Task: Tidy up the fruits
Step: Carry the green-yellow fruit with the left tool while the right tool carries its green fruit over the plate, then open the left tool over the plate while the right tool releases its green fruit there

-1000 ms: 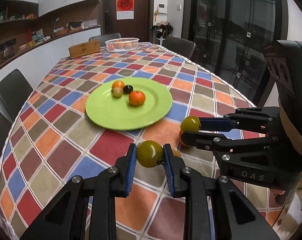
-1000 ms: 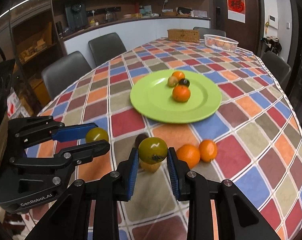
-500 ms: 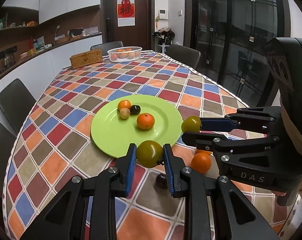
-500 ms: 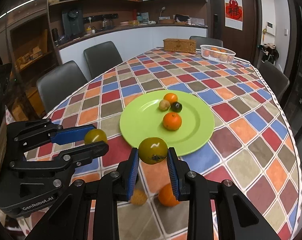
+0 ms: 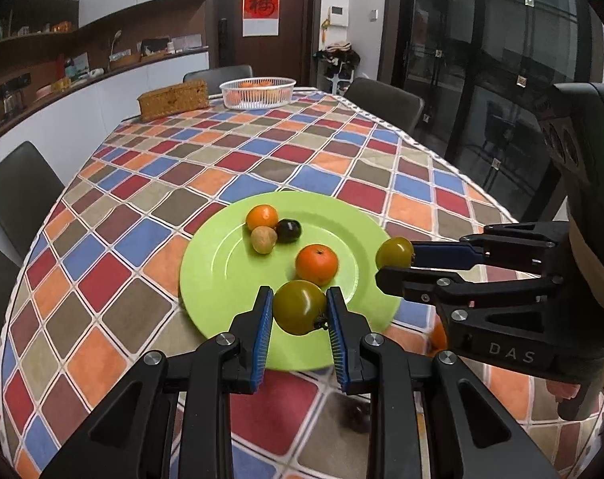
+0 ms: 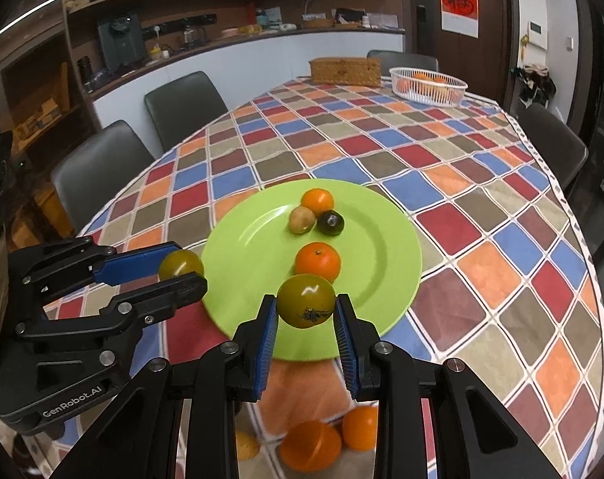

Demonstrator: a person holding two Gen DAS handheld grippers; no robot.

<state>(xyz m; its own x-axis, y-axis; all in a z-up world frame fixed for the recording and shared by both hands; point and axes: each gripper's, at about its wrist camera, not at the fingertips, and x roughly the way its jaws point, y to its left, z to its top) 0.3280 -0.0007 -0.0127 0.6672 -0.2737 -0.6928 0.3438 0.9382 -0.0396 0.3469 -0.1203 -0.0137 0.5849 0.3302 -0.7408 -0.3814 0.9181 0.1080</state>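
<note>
Green tomato (image 5: 300, 306) pinched in left gripper (image 5: 300, 311), hanging over near rim of green plate (image 5: 206, 279). Second green tomato (image 6: 306, 299) pinched in right gripper (image 6: 306, 305), also over near rim. Plate lies directly below, slightly ahead; both hands equally near.

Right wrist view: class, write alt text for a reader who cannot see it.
The right gripper grips a green tomato above the near edge of a green plate holding four small fruits. At left, the left gripper holds another green tomato.
</note>
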